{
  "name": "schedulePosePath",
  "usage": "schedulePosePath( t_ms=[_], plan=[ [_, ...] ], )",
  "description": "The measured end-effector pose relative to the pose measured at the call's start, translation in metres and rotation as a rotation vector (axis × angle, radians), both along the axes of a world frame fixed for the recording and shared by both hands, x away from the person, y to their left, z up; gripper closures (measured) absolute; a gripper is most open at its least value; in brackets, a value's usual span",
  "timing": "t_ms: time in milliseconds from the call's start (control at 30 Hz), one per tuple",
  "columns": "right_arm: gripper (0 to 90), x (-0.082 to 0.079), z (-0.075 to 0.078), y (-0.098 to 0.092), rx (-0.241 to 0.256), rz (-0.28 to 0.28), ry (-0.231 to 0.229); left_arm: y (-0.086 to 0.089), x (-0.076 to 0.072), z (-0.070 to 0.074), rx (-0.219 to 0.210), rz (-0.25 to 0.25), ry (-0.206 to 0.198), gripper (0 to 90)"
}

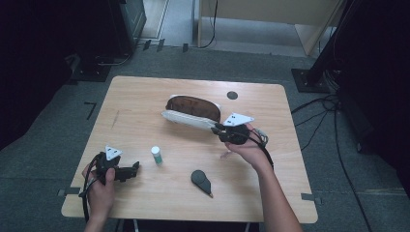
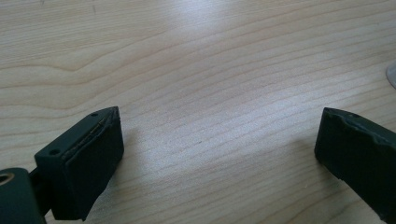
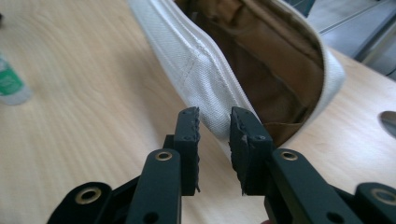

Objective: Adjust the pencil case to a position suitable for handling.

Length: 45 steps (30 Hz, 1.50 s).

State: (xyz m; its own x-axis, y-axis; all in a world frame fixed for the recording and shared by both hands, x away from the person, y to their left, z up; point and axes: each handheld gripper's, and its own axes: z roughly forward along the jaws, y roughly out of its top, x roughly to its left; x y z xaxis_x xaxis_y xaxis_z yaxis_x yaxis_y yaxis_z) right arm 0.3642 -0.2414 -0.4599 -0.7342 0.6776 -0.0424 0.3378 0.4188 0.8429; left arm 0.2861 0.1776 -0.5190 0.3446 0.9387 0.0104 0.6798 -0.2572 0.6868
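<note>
No text, brand or number can be read in these pictures. The small bottle (image 1: pixel 156 154) has a green label, seen blurred in the right gripper view, but its print is too small to read. The white pouch (image 1: pixel 191 115) carries no readable sign.

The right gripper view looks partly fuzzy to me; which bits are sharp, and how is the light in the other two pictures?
Right gripper view: the black jaws and the pouch rim are sharp; the small bottle at left is blurred. Left gripper view: a pale glare streaks the table. High view: dim overall, dark surroundings.
</note>
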Motion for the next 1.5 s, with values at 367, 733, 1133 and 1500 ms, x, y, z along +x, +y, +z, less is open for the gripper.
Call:
schedulePosePath(
  t_ms=[367, 733, 1133, 1500],
  plan=[
    [80.8, -0.014, 0.004, 0.030, 0.059, 0.065, 0.052, 0.000, 0.000, 0.000, -0.001, 0.000, 0.000, 1.5],
    [67.9, -0.014, 0.017, 0.016, 0.192, 0.023, 0.033, 0.000, 0.000, 0.000, -0.001, 0.001, -0.001, 1.5],
    [61.3, 0.030, -0.003, 0.003, 0.127, -0.307, 0.077, 0.000, 0.000, 0.000, 0.000, 0.000, 0.000, 1.5],
    [76.3, 0.017, -0.005, 0.006, 0.200, -0.280, 0.198, 0.000, 0.000, 0.000, -0.001, 0.001, -0.001, 1.5]
  ],
)
